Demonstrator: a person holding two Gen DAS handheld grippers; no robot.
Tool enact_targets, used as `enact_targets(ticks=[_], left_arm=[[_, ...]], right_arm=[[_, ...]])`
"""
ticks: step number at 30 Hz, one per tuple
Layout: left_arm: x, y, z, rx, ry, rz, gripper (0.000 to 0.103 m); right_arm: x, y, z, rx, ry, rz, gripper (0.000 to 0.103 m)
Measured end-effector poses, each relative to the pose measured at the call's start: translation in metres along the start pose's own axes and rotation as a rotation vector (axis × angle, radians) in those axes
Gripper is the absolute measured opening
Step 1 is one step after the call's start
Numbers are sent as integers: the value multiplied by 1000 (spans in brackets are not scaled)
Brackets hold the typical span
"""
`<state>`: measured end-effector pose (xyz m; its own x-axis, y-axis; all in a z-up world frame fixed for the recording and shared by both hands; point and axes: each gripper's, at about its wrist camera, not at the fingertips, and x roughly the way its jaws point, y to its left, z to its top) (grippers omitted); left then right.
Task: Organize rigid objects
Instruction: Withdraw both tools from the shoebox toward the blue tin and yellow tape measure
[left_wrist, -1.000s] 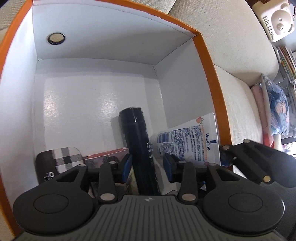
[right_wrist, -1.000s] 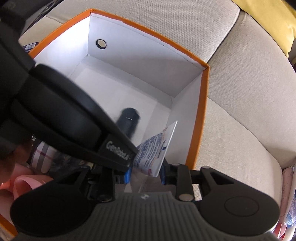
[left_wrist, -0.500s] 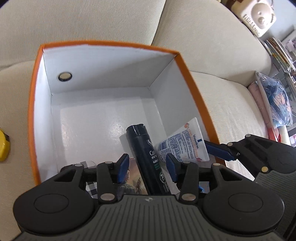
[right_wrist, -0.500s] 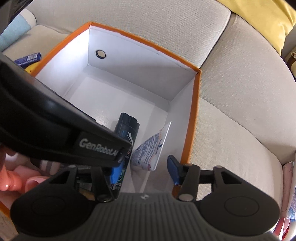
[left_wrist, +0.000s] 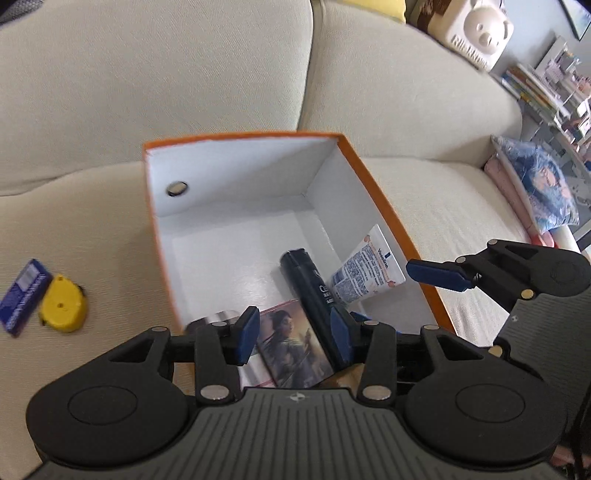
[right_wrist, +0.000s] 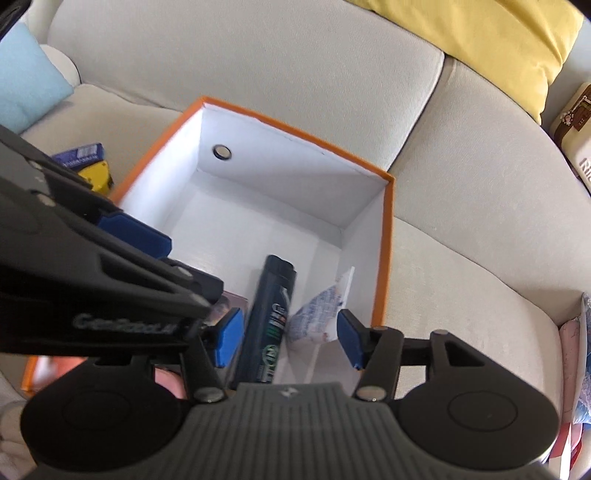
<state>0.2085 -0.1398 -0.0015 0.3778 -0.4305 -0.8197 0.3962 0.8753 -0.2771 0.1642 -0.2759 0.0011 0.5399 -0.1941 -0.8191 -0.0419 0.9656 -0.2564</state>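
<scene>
Now, from the left wrist, the left gripper (left_wrist: 293, 334) hangs above the near end of the box (left_wrist: 384, 206), its blue pads spread with nothing between them. The box, orange outside and white inside, sits on a beige sofa (left_wrist: 184, 74). Inside lie a dark bottle (left_wrist: 308, 280), a white tube (left_wrist: 365, 271) leaning against the right wall, a picture card (left_wrist: 291, 347) and a checked item (left_wrist: 218, 319) at the near edge, mostly hidden. The right gripper (left_wrist: 439, 275) shows at the right over the box rim; only one pad is seen in this view. On the cushion left of the box lie a yellow tape measure (left_wrist: 62, 308) and a blue packet (left_wrist: 24, 295), side by side.

From the right wrist, the right gripper (right_wrist: 290, 338) is spread wide and empty above the bottle (right_wrist: 269, 321) and tube (right_wrist: 319, 314), which rest on the box floor near the right wall (right_wrist: 386, 258). The left gripper's body crosses the left of the frame. The tape measure (right_wrist: 96, 177) and packet (right_wrist: 79, 155) peek out beyond it.
</scene>
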Motion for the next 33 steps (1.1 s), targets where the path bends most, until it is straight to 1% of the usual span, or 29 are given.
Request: enact_targets(ticks=[4,6,9,11,15,18,21,23,25,26,28,30,33], left_arm=[[-29,20,-7,-31,-51,10,50],[-42,34,-10,-41,-76,17,50],[-59,58,-13,-75,-109,43,50],[-68,76,-13,-102,-123,61,50],[-76,114,-16,-145,-141,98,50],[-78,142,-21,-177,-146,127,50],[-73,170,-27,-195,-137,152,48],[-67,189,-29,-217,-121,149,45],[-61,207,-33,-243,-107,147,45],[-57,216,-34,-258,-99,146,45],[-50,232,-38,-294,-84,140,44],[-42,245,-40,-321,-67,151,44],[-34,262,-44,-348,-56,150,44]], right_arm=[[-20,17,7,33,-41,22,58],[-16,29,19,55,-69,51,58],[-30,52,34,75,-119,98,58],[-29,71,50,75,-144,126,58],[-29,101,73,75,-169,186,58],[-29,123,86,82,-162,226,58],[-14,147,99,84,-138,265,58],[-2,163,107,79,-115,286,58],[11,175,113,77,-95,303,58],[18,180,116,75,-84,309,57],[33,189,122,82,-59,310,51],[49,197,127,90,-32,318,48],[65,204,132,91,-1,321,48]])
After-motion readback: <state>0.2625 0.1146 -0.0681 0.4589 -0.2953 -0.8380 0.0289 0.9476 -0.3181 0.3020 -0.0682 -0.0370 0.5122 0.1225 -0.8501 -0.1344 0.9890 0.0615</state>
